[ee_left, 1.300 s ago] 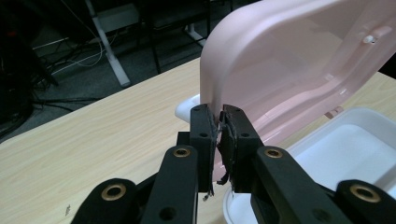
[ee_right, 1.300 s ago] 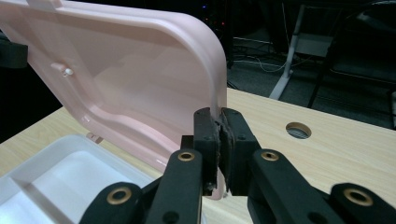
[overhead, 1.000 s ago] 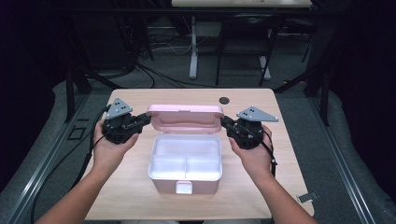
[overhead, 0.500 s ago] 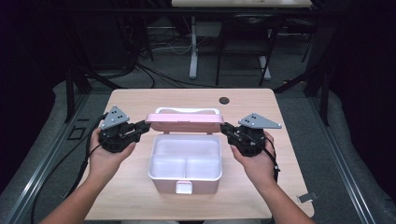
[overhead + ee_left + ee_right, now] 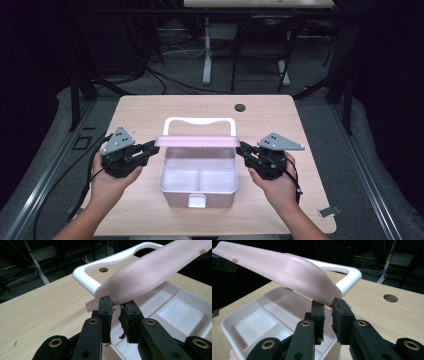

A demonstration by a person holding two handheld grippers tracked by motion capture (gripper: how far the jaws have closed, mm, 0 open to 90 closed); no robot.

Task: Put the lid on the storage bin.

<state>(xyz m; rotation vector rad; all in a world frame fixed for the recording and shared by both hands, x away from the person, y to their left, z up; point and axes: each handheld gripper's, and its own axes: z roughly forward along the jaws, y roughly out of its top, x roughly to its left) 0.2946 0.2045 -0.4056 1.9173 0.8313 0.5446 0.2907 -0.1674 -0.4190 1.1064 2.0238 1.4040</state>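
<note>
A pink lunch box (image 5: 198,190) with a two-part white tray inside stands open in the middle of the table. Its pink lid (image 5: 197,142) hangs half lowered over the back of the box, edge-on in the high view, with the white handle (image 5: 200,121) behind it. My left gripper (image 5: 154,146) grips the lid's left corner (image 5: 145,272), which sits between the pad tips (image 5: 116,303). My right gripper (image 5: 241,148) grips the right corner (image 5: 287,270) in the same way (image 5: 327,303). Both pairs of jaws have just been opening slightly, with the lid's edge still between them.
The light wooden table (image 5: 150,115) has a round cable hole (image 5: 240,107) at the back right. Black cables trail from both grippers off the table's sides. Dark floor, table legs and wires lie beyond the far edge.
The lid has swung down from leaning back to hanging nearly level over the box. Both hands have come toward the near edge and a little lower with it.
</note>
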